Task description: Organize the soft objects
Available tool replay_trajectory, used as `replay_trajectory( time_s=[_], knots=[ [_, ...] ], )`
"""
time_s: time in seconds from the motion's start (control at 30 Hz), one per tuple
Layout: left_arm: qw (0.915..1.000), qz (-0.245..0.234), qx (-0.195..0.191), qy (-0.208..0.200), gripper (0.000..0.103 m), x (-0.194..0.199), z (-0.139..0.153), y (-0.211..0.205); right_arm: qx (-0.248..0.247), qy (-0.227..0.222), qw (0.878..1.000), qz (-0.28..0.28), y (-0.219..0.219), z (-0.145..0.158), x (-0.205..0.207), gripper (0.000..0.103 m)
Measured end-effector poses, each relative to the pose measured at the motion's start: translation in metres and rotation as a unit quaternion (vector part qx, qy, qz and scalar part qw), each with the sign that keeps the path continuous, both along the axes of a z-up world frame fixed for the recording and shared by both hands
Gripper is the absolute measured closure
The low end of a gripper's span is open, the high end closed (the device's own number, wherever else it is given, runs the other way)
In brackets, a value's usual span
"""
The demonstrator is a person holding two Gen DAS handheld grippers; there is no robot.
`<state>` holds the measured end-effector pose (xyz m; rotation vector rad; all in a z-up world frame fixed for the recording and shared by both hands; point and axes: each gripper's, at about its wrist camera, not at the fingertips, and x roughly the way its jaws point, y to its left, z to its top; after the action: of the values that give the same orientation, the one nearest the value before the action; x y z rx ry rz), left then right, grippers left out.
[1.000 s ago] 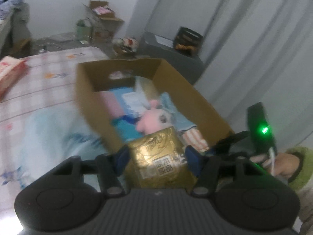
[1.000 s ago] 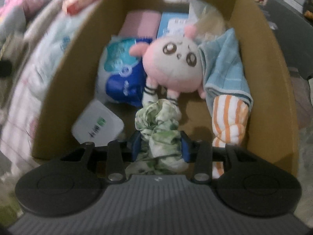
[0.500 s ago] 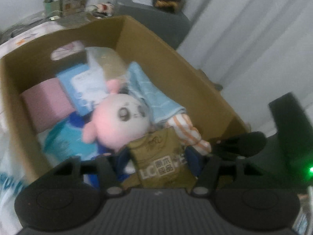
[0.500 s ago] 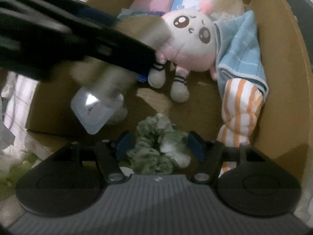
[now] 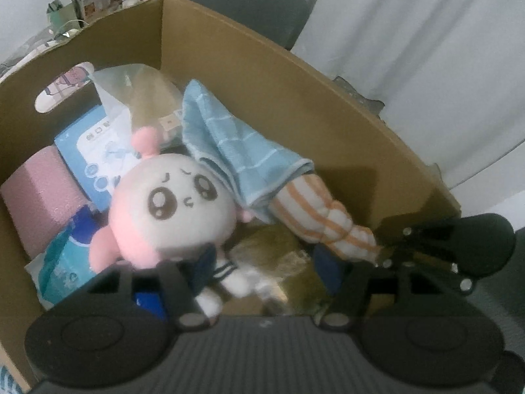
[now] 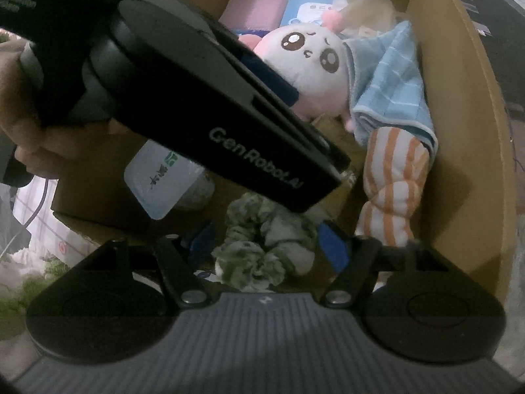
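1. We look down into a cardboard box (image 5: 295, 75) from both wrist cameras; both grippers point steeply into it.
2. The left gripper (image 5: 262, 272) has its jaws opening, with a blurred gold packet (image 5: 279, 262) lying between them at the box floor. We cannot tell whether the blue pads (image 5: 328, 269) touch it, though a gap seems to show on each side.
3. The right gripper (image 6: 265, 243) also has its jaws opening. A green-and-white scrunchie (image 6: 262, 249) sits between them, loose on the box floor — the pads (image 6: 333, 246) stand clear of it on both sides.
4. In the right wrist view, the left gripper's black body crosses the upper left, held by a hand (image 6: 29, 138), and hides part of the box.
5. A pink-and-white plush toy (image 5: 170, 210) lies in the middle of the box, face up, its legs toward the left gripper.
6. A light blue cloth (image 5: 236, 151) drapes just beside the plush's head, overlapping an orange-striped white cloth (image 5: 321, 213) that runs along the box wall.
7. Behind the plush lie a pink block (image 5: 39, 197), a blue-and-white packet (image 5: 95, 151) and a clear plastic bag (image 5: 131, 92).
8. A white pack with green print (image 6: 164, 177) rests near the scrunchie — partly under the left gripper.
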<state>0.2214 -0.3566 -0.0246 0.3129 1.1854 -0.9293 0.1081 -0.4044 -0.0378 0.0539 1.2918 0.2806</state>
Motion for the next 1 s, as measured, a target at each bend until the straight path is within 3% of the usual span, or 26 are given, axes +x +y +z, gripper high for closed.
replay_trajectory(
  time_s=[0.27,0.57,0.77,1.0],
  knots=[
    [0.9978,0.029,-0.021,-0.057,0.032,-0.01,0.042,0.044,0.023,-0.056,0.997,-0.055,-0.015,0.018,-0.007,0.033],
    [0.9852,0.125,-0.069,-0.095,0.02,-0.023,0.082,0.17,0.09,-0.063,0.977,-0.181,-0.038,0.013,0.003,0.032],
    [0.9613,0.212,-0.087,-0.153,0.013,-0.053,0.086,0.249,0.131,-0.127,0.956,-0.231,-0.026,0.034,-0.018,0.03],
    [0.9253,0.309,-0.11,-0.19,0.001,-0.1,0.082,0.299,0.099,-0.217,0.941,-0.239,0.027,0.058,-0.067,0.013]
  ],
)
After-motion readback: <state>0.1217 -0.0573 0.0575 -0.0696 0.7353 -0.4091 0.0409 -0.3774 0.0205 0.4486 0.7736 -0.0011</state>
